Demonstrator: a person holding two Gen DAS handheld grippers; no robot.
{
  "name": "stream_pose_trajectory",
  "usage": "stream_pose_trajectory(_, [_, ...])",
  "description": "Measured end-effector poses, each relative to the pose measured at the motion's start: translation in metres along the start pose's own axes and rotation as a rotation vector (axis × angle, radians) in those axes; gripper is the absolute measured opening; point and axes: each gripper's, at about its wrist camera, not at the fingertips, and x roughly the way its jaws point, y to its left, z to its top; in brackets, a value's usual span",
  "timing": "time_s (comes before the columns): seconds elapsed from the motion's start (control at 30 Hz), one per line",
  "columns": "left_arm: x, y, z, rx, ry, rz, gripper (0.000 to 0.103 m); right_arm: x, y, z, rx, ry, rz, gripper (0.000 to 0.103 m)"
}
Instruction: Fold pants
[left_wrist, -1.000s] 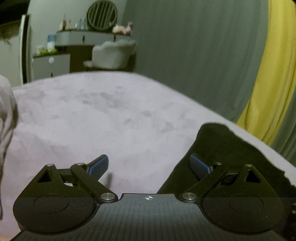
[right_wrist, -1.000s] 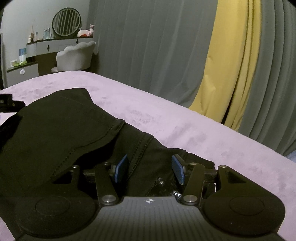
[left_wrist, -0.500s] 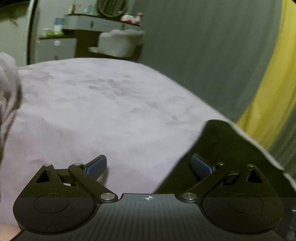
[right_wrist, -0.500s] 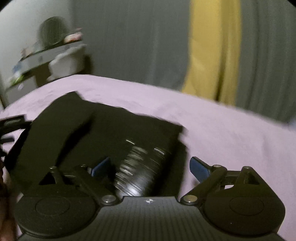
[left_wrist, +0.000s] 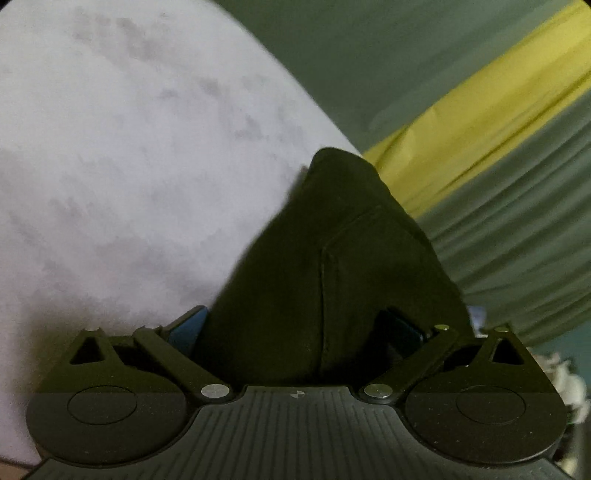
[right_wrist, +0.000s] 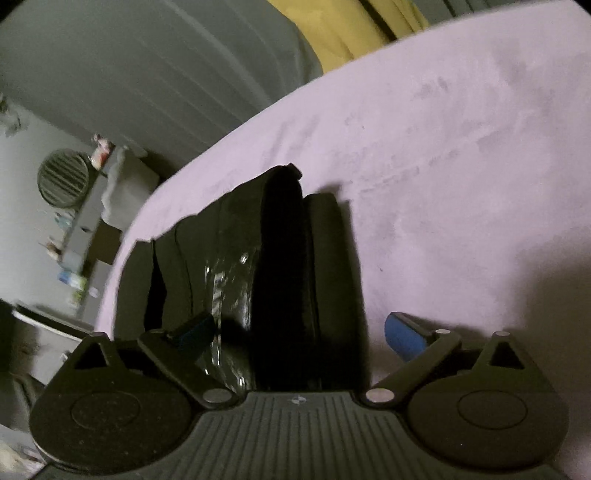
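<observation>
Pants, black, lie folded into a compact bundle on the lilac bed. In the left wrist view they fill the lower middle of the frame and narrow to a peak near the centre; in the right wrist view they stand as stacked dark layers from the centre down to the lower edge, with something glossy that I cannot identify among the folds.

The bundle looks thick and loosely stacked, so the likeliest trouble is the layers sliding apart or springing open if either tool drags across them. A finger catching a hem or the open edge could pull one layer out and undo the fold. The pants also sit close to the far edge of the bed in the left wrist view, so a push that way could send them toward the grey and yellow curtain.

The left gripper has its jaws wide, with the cloth lying between the blue pads; whether a pad presses on it I cannot tell, and nothing appears pinched. The right gripper has just been opening its jaws to their widest; the bundle sits between them, the right pad clear over bare bedding.
</observation>
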Motion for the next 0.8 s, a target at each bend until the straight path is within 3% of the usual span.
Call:
stream_pose_trajectory(0.13, [0.011,0.008,0.011,0.018,0.091,-0.083,0.103,0.021,-0.014,0.012,0.107,0.037,0.154,0.099])
stream_pose_trajectory(0.37, [0.025,0.013,0.028,0.058,0.221,-0.167,0.103,0.052,-0.003,0.017,0.067,0.088,0.246,0.099])
stream_pose_trajectory(0.53, [0.023,0.008,0.024,0.063,0.223,-0.245,0.103,0.060,-0.004,0.018,0.059,0.110,0.292,0.099])
stream_pose_trajectory(0.63, [0.029,0.014,0.028,0.010,0.228,-0.281,0.103,0.063,-0.005,0.020,0.063,0.119,0.305,0.099])
stream_pose_trajectory(0.8, [0.041,0.005,0.034,0.012,0.232,-0.199,0.103,0.062,-0.006,0.023,0.043,0.129,0.319,0.099])
